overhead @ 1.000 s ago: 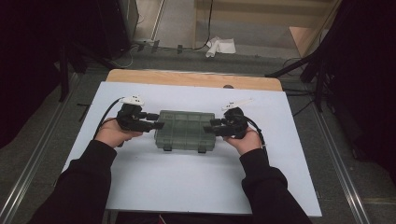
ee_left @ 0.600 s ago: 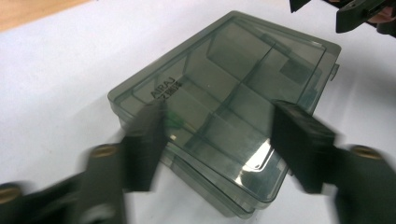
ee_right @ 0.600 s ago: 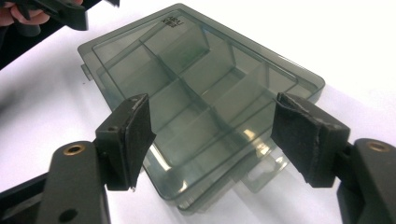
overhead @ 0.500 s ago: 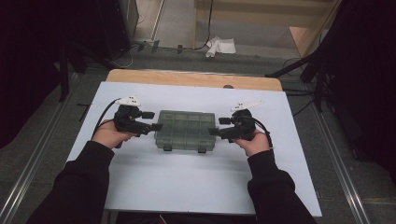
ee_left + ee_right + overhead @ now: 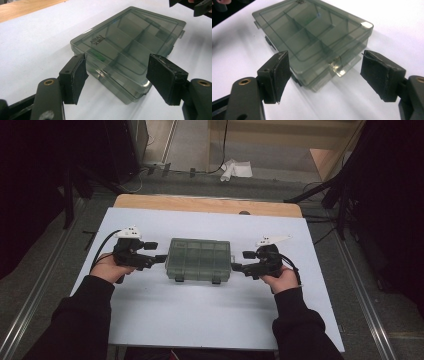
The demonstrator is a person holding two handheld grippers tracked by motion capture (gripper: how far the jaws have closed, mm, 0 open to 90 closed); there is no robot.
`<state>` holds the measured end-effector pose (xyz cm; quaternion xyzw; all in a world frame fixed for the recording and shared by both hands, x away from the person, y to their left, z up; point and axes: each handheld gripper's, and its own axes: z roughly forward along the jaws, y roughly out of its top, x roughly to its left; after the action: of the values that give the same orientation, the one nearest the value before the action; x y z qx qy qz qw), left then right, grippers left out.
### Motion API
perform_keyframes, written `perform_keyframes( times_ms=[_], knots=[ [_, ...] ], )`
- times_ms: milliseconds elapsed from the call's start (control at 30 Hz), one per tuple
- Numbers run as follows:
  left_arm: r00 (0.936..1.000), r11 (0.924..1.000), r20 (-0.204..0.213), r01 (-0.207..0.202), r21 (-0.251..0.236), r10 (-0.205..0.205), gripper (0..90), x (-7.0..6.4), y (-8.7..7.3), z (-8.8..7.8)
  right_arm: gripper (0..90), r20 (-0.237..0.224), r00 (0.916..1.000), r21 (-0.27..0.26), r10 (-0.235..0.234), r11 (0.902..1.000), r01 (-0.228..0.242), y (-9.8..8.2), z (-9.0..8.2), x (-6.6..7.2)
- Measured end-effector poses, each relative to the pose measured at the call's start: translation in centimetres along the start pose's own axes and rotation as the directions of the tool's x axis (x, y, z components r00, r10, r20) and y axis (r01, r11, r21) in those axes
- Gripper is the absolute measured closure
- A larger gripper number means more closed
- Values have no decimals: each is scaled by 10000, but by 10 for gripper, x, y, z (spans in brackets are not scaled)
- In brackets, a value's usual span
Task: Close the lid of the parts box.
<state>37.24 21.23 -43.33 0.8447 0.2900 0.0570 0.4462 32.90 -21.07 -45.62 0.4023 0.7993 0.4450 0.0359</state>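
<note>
A smoky translucent compartment box [image 5: 200, 260] lies flat with its lid down on the white table top [image 5: 200, 320]. My left gripper [image 5: 159, 259] sits just off the box's left end and my right gripper [image 5: 237, 266] just off its right end, both pointing inward. In the left gripper view the box [image 5: 130, 42] lies ahead of the left gripper [image 5: 118, 75], whose pads do not touch it. The right gripper view shows the box [image 5: 312, 30] in front of the right gripper [image 5: 329, 75], pads clear of it. Both pairs of jaws have just been opening and hold nothing.
A wooden board [image 5: 200, 204] runs along the table's far edge. Beyond it the floor holds cables and a white cloth [image 5: 237, 169]. Dark stands flank the table on both sides. The other gripper's tip [image 5: 195, 6] shows at the top right of the left gripper view.
Both grippers have drawn outward from the box's ends, the right one farther, and their jaws have spread. The box stays where it was on the table.
</note>
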Motion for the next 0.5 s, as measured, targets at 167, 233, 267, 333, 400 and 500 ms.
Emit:
perform_keyframes(
  times_ms=[167, 233, 267, 333, 400, 500],
  knots=[
    [9999, 10000, -125, -42, 6, 42, 312, -1, -7, -4, 233, 141, 9999, 81, -17, 10000, 16, -10, -5, -1],
    [9999, 10000, -137, -5, -2, 5, 312, -1, -10, -5, 233, 251, 9997, 131, -41, 9999, 38, -14, -7, -1],
    [9999, 10000, -123, 17, -10, -17, 312, -2, -11, -6, 233, 252, 9997, 108, -60, 9999, 58, -16, -8, -1],
    [9999, 10000, -151, -81, 31, 81, 312, -3, -14, -6, 233, 294, 9996, 116, -50, 9999, 47, -20, -11, 0],
    [9996, 9997, -194, -195, 121, 198, 312, -6, -18, -6, 233, 277, 9996, 130, -64, 9999, 61, -24, -13, 1],
    [9991, 9993, -252, -331, 179, 335, 312, -10, -22, -7, 233, 275, 9995, 192, -149, 9997, 143, -29, -16, 3]
  ],
)
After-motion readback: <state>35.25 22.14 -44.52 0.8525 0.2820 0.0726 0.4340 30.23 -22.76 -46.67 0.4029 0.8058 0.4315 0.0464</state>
